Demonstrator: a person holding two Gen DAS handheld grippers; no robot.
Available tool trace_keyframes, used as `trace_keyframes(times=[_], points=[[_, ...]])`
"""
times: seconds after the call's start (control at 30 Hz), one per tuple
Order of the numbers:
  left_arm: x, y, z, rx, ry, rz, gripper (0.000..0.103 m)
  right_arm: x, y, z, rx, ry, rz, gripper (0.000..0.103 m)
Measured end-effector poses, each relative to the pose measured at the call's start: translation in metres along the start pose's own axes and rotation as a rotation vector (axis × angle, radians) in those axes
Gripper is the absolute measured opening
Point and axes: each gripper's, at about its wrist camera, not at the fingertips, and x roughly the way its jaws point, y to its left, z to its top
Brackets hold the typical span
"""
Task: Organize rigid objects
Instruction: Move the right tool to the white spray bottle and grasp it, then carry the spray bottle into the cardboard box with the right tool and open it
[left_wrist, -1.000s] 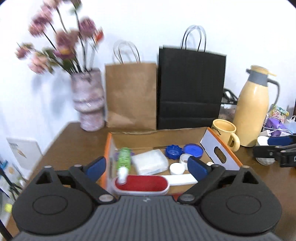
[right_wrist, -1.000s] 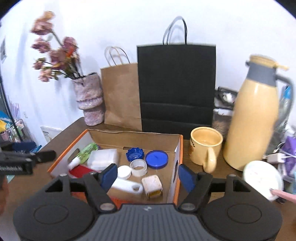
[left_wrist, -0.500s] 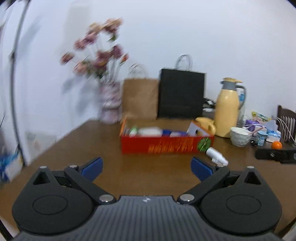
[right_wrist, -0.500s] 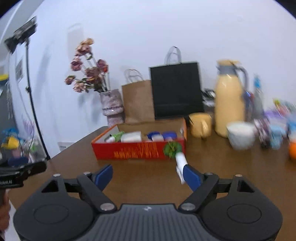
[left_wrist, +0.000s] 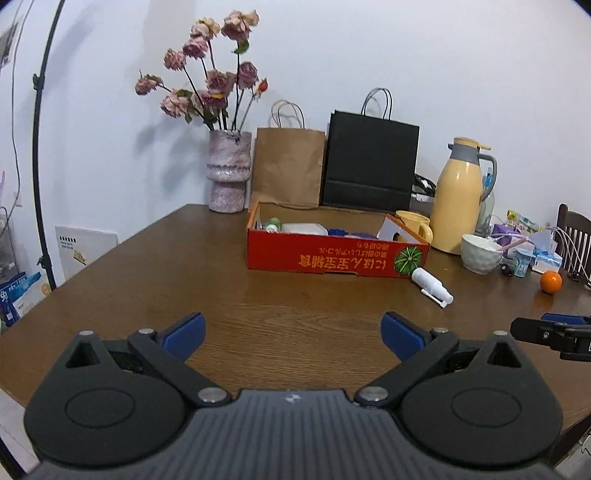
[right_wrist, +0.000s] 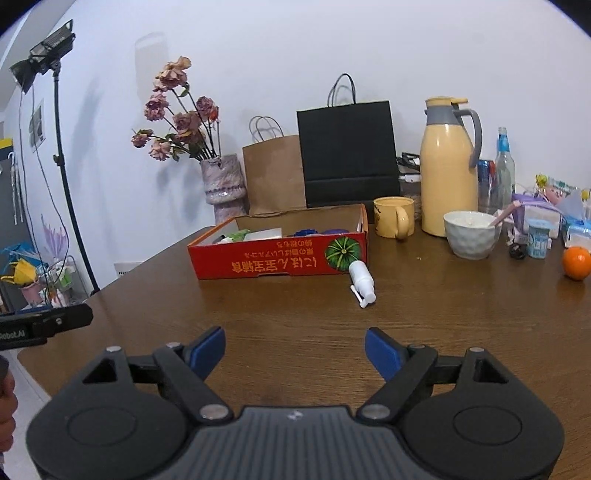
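Most of the contents of the red box (left_wrist: 338, 254) are hidden by its near wall. Both the left gripper (left_wrist: 291, 334) and right gripper (right_wrist: 294, 352) are held level, spread wide and empty, well short of the white spray bottle (right_wrist: 362, 282) lying ahead against the box's corner.

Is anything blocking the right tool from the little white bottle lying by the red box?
No. Only bare table lies between the open right tool and the white bottle.
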Motion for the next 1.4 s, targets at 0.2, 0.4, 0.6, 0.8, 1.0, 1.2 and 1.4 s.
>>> trace_keyframes(times=[0.2, 0.4, 0.6, 0.8, 1.0, 1.2, 1.4], points=[[0.033, -0.015, 0.008, 0.022, 0.019, -0.032, 0.103, 0.028, -0.016, 0.009, -0.004, 0.017, -0.024, 0.081], [0.089, -0.031, 0.029, 0.033, 0.030, -0.058, 0.103, 0.080, -0.039, 0.035, -0.017, 0.038, -0.041, 0.078], [0.159, -0.041, 0.045, 0.086, 0.046, -0.002, 0.103, 0.152, -0.063, 0.065, -0.024, 0.078, -0.050, 0.074], [0.227, -0.045, 0.051, 0.109, 0.097, 0.001, 0.097, 0.219, -0.074, 0.076, -0.046, 0.170, -0.083, 0.066], [0.270, -0.044, 0.054, 0.102, 0.170, -0.019, 0.036, 0.260, -0.082, 0.071, -0.040, 0.245, -0.117, 0.033], [0.283, -0.034, 0.050, 0.036, 0.241, -0.070, 0.002, 0.263, -0.077, 0.066, -0.049, 0.227, -0.119, 0.027], [0.254, -0.036, 0.057, 0.035, 0.197, -0.074, 0.002, 0.239, -0.067, 0.069, -0.033, 0.190, -0.091, 0.027]])
